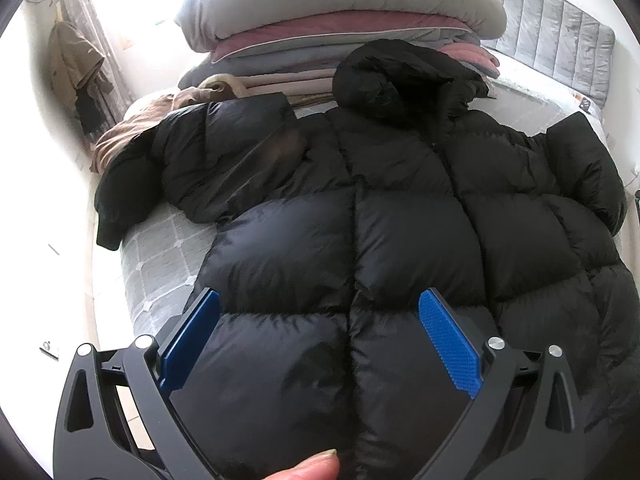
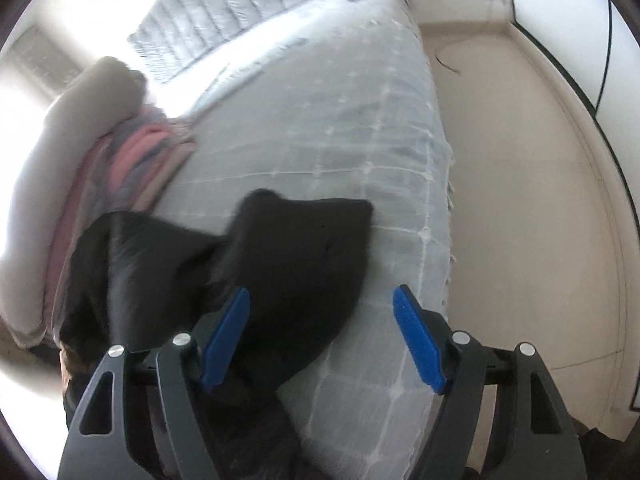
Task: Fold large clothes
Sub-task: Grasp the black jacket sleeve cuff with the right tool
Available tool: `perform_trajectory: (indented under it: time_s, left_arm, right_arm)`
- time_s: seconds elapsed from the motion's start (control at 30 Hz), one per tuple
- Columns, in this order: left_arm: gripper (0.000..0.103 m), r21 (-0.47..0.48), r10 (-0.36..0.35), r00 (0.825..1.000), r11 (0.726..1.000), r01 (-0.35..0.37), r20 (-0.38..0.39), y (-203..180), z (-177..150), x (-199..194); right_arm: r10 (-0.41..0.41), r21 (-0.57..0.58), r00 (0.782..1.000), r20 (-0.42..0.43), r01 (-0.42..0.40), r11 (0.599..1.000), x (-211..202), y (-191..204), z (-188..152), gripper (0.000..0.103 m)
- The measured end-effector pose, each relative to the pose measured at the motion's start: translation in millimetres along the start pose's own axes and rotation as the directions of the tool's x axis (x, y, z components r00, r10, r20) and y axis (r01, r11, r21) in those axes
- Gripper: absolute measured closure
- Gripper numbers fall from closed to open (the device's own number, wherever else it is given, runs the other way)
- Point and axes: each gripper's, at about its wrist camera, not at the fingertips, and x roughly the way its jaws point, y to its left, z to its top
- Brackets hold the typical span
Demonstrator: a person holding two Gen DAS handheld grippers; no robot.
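**A:** What's nearest you on the left?

**B:** Your fingertip (image 1: 316, 466) at the bottom of the left view, then your left gripper (image 1: 320, 326) with its jaws spread wide over the lower part of the black puffer coat (image 1: 360, 240). The blue pads (image 1: 450, 346) stand clear on either side of the coat's centre seam; nothing is pinched between them.

**A:** And the right one?

**B:** Your right gripper (image 2: 322, 326) is also parted, with nothing clamped. The coat's sleeve (image 2: 304, 248) lies under its left pad and runs toward the bed's right edge; whether that pad touches the fabric you cannot tell, as the view is blurred.

**A:** Where does the coat lie?

**B:** Spread face up across the bed (image 1: 160, 264), filling most of its width. One sleeve drapes over the left edge, the other reaches the right edge. Its hood (image 1: 392, 76) points toward the far end.

**A:** Beyond it?

**B:** A tan garment (image 1: 132, 136) at the coat's left shoulder, then a stack of folded bedding (image 1: 320, 28) just behind the hood, and a grey padded headboard (image 1: 560, 40) at the far right corner.
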Motion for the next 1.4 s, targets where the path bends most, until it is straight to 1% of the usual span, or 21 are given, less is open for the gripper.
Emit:
perform_trajectory:
  time_s: [0.07,0.17,0.2,0.23,0.3,0.37,0.43,0.53,0.6,0.63,0.73,0.8,0.87,0.9,0.93,0.97,1.03,1.1,1.2,1.3,1.4]
  left_arm:
    - [0.007,0.018,0.007,1.0,1.0,-0.007,-0.004,-7,3,5]
    - [0.007,0.043,0.009,1.0,0.999,-0.008,-0.011,-18,7,11]
    - [0.007,0.048,0.008,1.0,0.999,-0.007,-0.013,-21,8,13]
    - [0.007,0.054,0.007,1.0,0.999,-0.006,-0.013,-24,8,14]
    - [0.007,0.062,0.006,1.0,0.998,-0.005,-0.015,-27,9,15]
    - [0.007,0.066,0.007,1.0,0.998,-0.006,-0.017,-31,9,18]
    - [0.007,0.068,0.008,1.0,0.998,-0.007,-0.022,-33,10,21]
    - [0.007,0.072,0.012,1.0,0.997,-0.01,-0.024,-36,12,24]
    - [0.007,0.074,0.011,1.0,0.997,-0.009,-0.025,-38,12,26]
    - [0.007,0.077,0.012,1.0,0.997,-0.01,-0.026,-40,12,27]
    - [0.007,0.084,0.016,0.999,0.996,-0.013,-0.03,-42,12,29]
    - [0.007,0.086,0.019,0.999,0.996,-0.017,-0.032,-42,11,30]
    - [0.007,0.087,0.025,0.999,0.996,-0.022,-0.035,-42,11,32]
    - [0.007,0.087,0.028,0.999,0.996,-0.025,-0.036,-41,11,33]
    - [0.007,0.087,0.029,0.999,0.996,-0.025,-0.038,-41,11,33]
    - [0.007,0.087,0.031,0.999,0.996,-0.028,-0.039,-40,11,34]
    - [0.007,0.088,0.036,0.999,0.996,-0.032,-0.041,-40,11,36]
    - [0.007,0.087,0.041,0.998,0.996,-0.037,-0.04,-37,12,37]
    - [0.007,0.075,0.042,0.999,0.996,-0.039,-0.028,-29,13,36]
    - [0.007,0.06,0.054,0.998,0.997,-0.052,-0.027,-22,15,37]
    - [0.007,0.052,0.062,0.998,0.997,-0.061,-0.027,-15,17,39]
  right_arm:
    - [0.014,-0.007,1.0,-0.005,-0.014,1.0,8,4,3,0.03]
    - [0.064,0.031,0.998,-0.017,-0.063,0.998,17,5,11,0.027]
    - [0.076,0.057,0.997,-0.02,-0.075,0.996,20,2,13,0.027]
    - [0.116,0.114,0.993,-0.022,-0.113,0.987,25,-6,16,0.027]
    - [0.191,0.252,0.981,-0.022,-0.179,0.951,34,-27,20,0.027]
    - [0.275,0.374,0.961,-0.02,-0.248,0.894,45,-47,19,0.027]
    - [0.294,0.424,0.955,-0.03,-0.254,0.869,53,-56,16,0.027]
    - [0.328,0.454,0.944,-0.042,-0.275,0.848,67,-63,13,0.027]
    - [0.4,0.504,0.916,-0.037,-0.329,0.799,81,-69,10,0.027]
    - [0.421,0.519,0.906,-0.033,-0.345,0.782,85,-72,8,0.027]
    - [0.502,0.571,0.865,-0.017,-0.404,0.715,102,-76,2,0.027]
    - [0.529,0.568,0.849,-0.007,-0.432,0.701,110,-75,2,0.027]
    - [0.559,0.555,0.829,0.006,-0.467,0.688,116,-75,3,0.039]
    - [0.574,0.553,0.819,0.011,-0.483,0.679,117,-75,3,0.05]
    - [0.601,0.543,0.799,0.017,-0.512,0.665,120,-75,3,0.068]
    - [0.61,0.534,0.792,0.021,-0.524,0.663,120,-75,3,0.076]
    - [0.621,0.501,0.783,0.042,-0.554,0.665,118,-72,3,0.085]
    - [0.622,0.481,0.781,0.06,-0.569,0.668,117,-72,1,0.087]
    - [0.606,0.454,0.789,0.103,-0.579,0.677,106,-76,-4,0.088]
    - [0.58,0.403,0.798,0.165,-0.591,0.699,83,-80,-6,0.089]
    - [0.558,0.367,0.795,0.239,-0.606,0.706,60,-89,-4,0.089]
